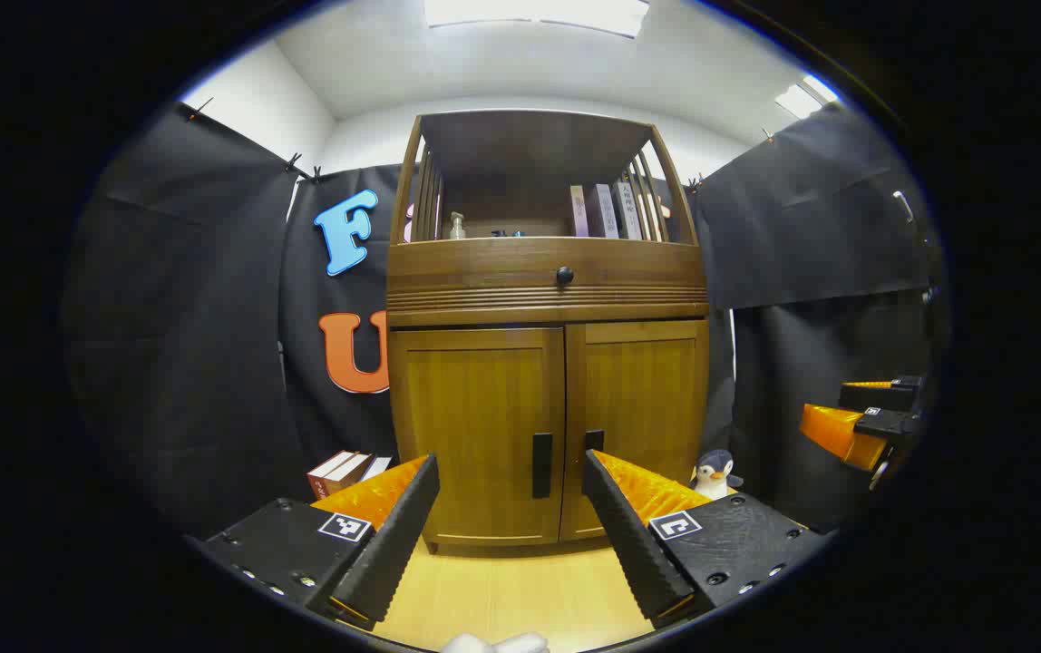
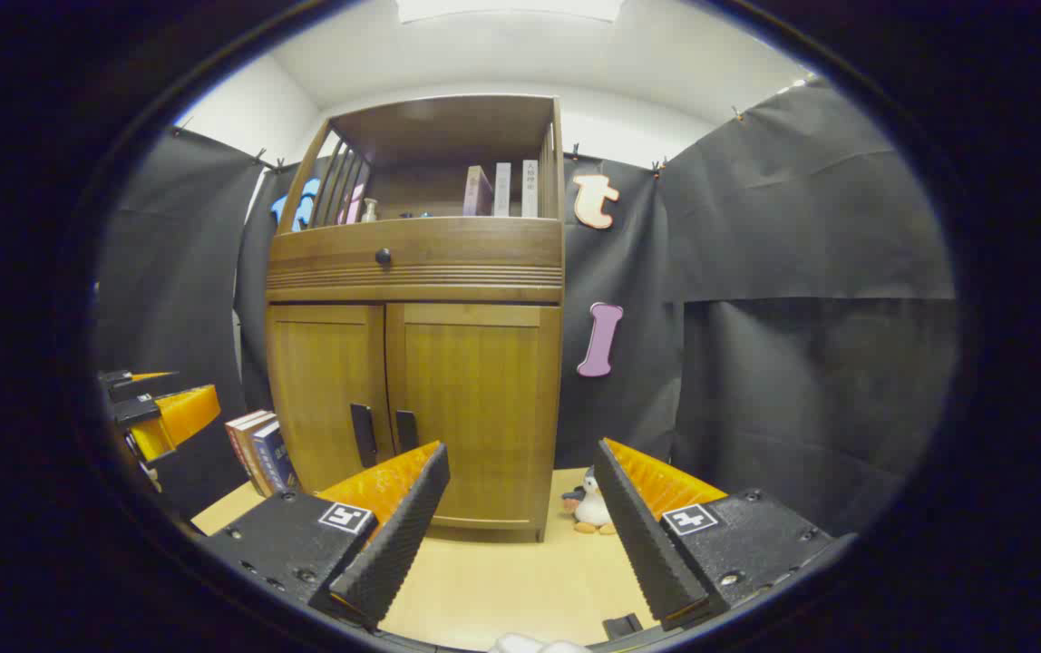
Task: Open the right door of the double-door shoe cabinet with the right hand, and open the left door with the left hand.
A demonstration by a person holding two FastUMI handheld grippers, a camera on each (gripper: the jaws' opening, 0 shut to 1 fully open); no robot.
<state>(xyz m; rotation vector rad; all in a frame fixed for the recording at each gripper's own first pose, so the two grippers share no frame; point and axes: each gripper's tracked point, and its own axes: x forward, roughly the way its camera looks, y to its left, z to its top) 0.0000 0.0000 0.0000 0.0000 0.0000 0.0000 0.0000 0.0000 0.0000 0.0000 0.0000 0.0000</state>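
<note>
A wooden shoe cabinet (image 1: 546, 299) stands ahead with both lower doors shut. Its left door (image 1: 480, 426) and right door (image 1: 643, 408) each carry a dark vertical handle near the centre seam: left handle (image 1: 541, 464), right handle (image 1: 594, 440). My left gripper (image 1: 511, 464) is open, a short way in front of the doors, its fingers framing the handles. In the right gripper view the cabinet (image 2: 421, 308) sits left of centre; the right door (image 2: 475, 413) and its handle (image 2: 406, 430) are just beyond my open right gripper (image 2: 520, 453). The right gripper (image 1: 865, 422) also appears at the right edge of the left gripper view.
A drawer with a round knob (image 1: 564, 275) and an open shelf with books (image 1: 607, 210) top the cabinet. Books (image 1: 344, 470) lean on the floor at its left; a penguin toy (image 1: 715, 473) sits at its right. Black cloth walls close in on both sides.
</note>
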